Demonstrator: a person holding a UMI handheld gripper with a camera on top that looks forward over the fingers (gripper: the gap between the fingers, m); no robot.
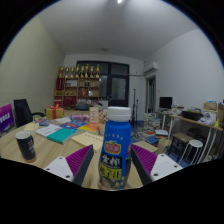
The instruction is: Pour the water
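A plastic bottle [116, 150] with a white cap and a blue printed label stands upright between my fingers. My gripper [113, 160] is shut on it, with the purple pads [80, 160] pressing the label from both sides. The bottle's base is hidden below the fingers. A dark cup [26, 146] with a pale band stands on the wooden table [55, 150], to the left of the left finger and apart from the bottle.
Books, papers and small boxes [62, 131] lie on the table beyond the bottle. A chair [188, 148] and a desk with a monitor [166, 103] are at the right. A shelf with bottles [78, 85] lines the back wall.
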